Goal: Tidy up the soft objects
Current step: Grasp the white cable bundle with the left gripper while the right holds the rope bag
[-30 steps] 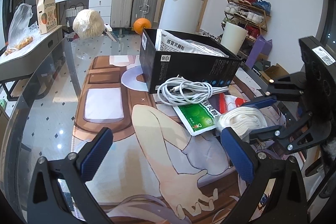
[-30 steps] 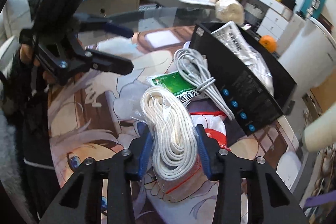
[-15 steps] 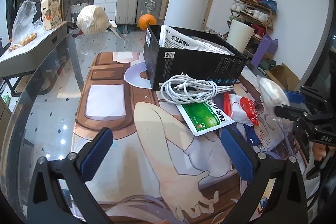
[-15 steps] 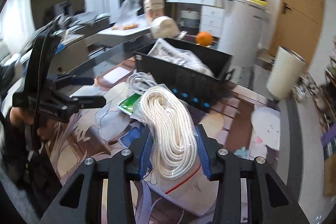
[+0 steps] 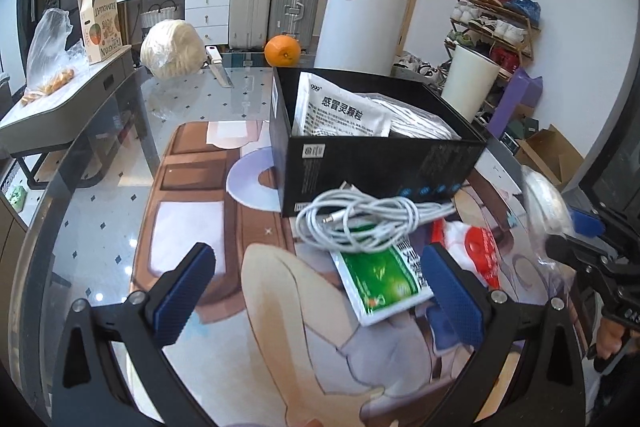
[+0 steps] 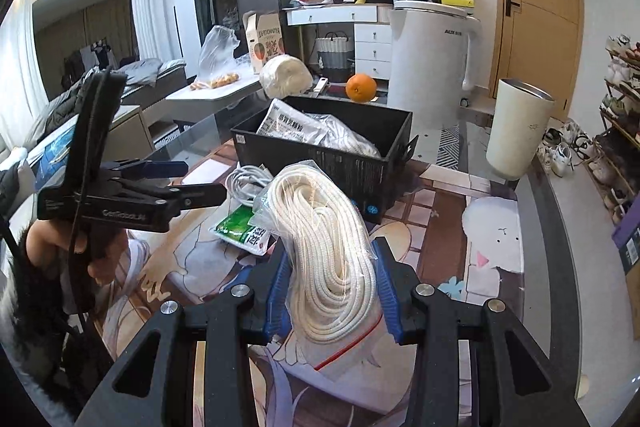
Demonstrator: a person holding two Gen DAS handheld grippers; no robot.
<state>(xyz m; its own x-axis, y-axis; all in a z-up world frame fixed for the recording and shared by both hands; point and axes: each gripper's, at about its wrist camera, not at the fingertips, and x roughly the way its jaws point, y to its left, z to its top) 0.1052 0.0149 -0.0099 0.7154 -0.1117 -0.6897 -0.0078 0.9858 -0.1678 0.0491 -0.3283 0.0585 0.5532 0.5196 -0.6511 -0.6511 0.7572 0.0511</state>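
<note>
The right gripper (image 6: pixel 330 281) is clamped on a bagged coil of white rope (image 6: pixel 328 247); both blue pads (image 6: pixel 280 287) press the clear bag's sides, and the coil sticks up between them, lifted off the mat (image 6: pixel 440 227), in front of the black box (image 6: pixel 320 155). The box already holds a white sachet (image 6: pixel 288 125) and another bagged rope. The left gripper (image 5: pixel 316 291) hangs over the mat with its fingers (image 5: pixel 184 287) spread wide and nothing between them; one pad sits just beside the green sachet (image 5: pixel 380 279), and contact cannot be judged. A coiled white cable (image 5: pixel 360 223) lies on the green sachet, up against the box front, with a red-and-white pouch (image 5: pixel 476 251) next to it.
</note>
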